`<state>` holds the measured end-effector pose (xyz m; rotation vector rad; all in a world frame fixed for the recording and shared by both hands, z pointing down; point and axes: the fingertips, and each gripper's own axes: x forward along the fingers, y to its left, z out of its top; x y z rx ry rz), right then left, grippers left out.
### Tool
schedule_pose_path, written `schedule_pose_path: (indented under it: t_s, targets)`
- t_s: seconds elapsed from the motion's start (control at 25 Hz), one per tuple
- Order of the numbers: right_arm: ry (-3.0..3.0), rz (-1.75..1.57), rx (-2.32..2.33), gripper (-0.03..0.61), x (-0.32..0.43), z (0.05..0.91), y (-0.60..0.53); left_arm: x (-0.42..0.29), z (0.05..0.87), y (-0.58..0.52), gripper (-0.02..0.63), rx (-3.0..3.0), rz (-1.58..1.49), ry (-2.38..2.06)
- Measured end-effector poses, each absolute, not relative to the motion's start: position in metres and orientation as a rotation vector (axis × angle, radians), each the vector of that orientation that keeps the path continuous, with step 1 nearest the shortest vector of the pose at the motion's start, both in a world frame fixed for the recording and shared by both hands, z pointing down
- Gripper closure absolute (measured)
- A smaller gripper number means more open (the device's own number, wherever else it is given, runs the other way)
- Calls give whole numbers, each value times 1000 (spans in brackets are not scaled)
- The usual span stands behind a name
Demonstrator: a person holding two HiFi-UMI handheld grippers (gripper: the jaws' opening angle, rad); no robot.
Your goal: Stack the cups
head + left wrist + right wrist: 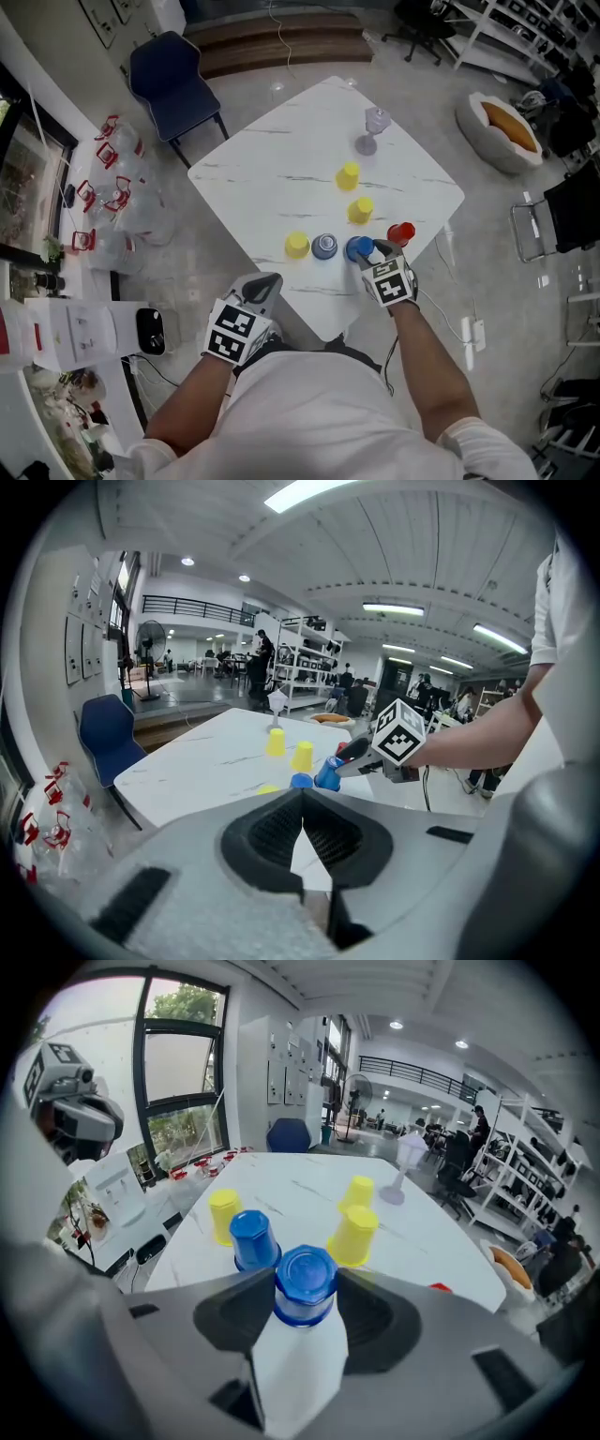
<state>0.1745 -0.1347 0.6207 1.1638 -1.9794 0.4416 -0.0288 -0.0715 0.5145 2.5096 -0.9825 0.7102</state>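
Plainly clamped in the right gripper (303,1288): an upturned blue cup (357,248), pads pressed to both its sides, base toward the lens, rim end lost behind the jaws' own bulk in the right gripper view. Tilted in the left gripper view, just beside a second blue cup (324,247) near the front edge of the white table (281,169). Cannot tell from any view whether resting on the tabletop or clear of it.

Left gripper (302,799) clenched on nothing, tips pressed together, at the table's near edge. Only a sliver of the nearest yellow cup (297,246) showing over that gripper's grey body in its own view.

Farther back, a middle yellow cup (360,210) and a far yellow cup (348,175), both upside down and apart from each other. Red cup (401,232) just beside the right gripper in the head view, reduced to a small red edge past the jaw in the right gripper view. Clear stemmed glass (373,131) near the far corner, faint against the marble.

Torso and both forearms filling the bottom of the head view, covering the table's nearest corner.
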Motion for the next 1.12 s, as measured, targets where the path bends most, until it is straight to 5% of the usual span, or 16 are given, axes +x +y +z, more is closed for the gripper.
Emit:
schedule_pose_path:
  t_s: [1.12]
  targets:
    - [-2057,438,1341,349,199,598,-137,-36,521,-75,604,2467,718,-1020]
